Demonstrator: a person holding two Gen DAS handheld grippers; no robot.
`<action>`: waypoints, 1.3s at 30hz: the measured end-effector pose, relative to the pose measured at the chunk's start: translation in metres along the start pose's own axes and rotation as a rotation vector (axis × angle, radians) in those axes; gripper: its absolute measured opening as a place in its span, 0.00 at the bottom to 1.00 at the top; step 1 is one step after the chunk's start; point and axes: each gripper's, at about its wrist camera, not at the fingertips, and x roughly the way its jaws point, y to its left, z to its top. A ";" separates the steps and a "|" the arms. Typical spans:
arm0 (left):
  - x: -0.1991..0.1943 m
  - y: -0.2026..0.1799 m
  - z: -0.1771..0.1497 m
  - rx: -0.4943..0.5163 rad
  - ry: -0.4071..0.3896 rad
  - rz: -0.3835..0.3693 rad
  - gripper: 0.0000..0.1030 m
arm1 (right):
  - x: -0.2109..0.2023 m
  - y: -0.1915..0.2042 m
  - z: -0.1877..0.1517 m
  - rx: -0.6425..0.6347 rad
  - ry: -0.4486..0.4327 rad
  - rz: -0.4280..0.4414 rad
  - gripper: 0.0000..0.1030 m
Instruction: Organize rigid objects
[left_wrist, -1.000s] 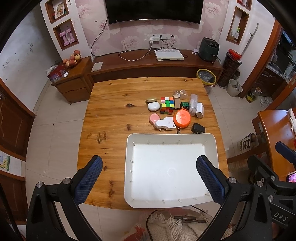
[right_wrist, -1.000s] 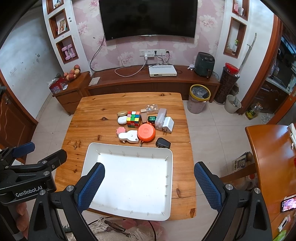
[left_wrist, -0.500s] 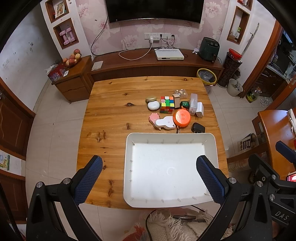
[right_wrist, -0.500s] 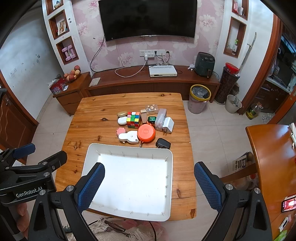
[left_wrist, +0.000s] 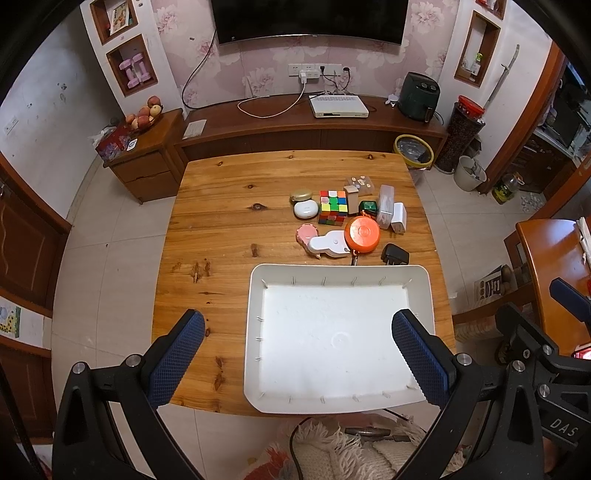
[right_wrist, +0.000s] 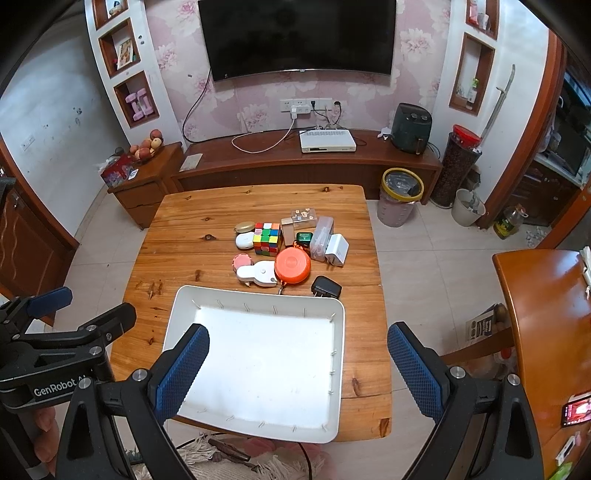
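Note:
A white empty tray (left_wrist: 255, 295) (right_wrist: 173, 317) lies at the near edge of the wooden table (left_wrist: 221, 206). Behind it sits a cluster of small objects: a colour cube (left_wrist: 333, 206) (right_wrist: 267, 238), an orange round case (left_wrist: 362, 234) (right_wrist: 292, 265), a white gadget (left_wrist: 328, 244), a pink disc (left_wrist: 306, 233), a white oval case (left_wrist: 306, 209), a black charger (left_wrist: 394, 254) (right_wrist: 326, 287), a white adapter (left_wrist: 399, 218) and a clear box (left_wrist: 385, 201). My left gripper (left_wrist: 299, 360) and right gripper (right_wrist: 297, 365) are open and empty, held high above the tray.
A TV cabinet (left_wrist: 295, 122) with a white box stands behind the table. A bin (left_wrist: 413, 149) is at the far right corner. A second wooden table (left_wrist: 554, 258) is at the right. A shaggy rug (left_wrist: 332, 450) lies below the near edge.
Both grippers have drifted only slightly; the view has shifted a little. Nothing on the table has moved.

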 end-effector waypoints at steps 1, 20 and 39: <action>0.000 0.000 0.000 -0.001 -0.001 0.000 0.98 | 0.000 0.000 0.000 0.000 -0.001 0.000 0.95; -0.003 -0.008 0.008 -0.031 -0.007 0.025 0.98 | 0.005 -0.013 0.016 -0.031 -0.017 0.040 0.95; -0.007 -0.018 0.012 -0.038 0.004 0.027 0.98 | 0.009 -0.033 0.032 -0.082 -0.057 0.063 0.95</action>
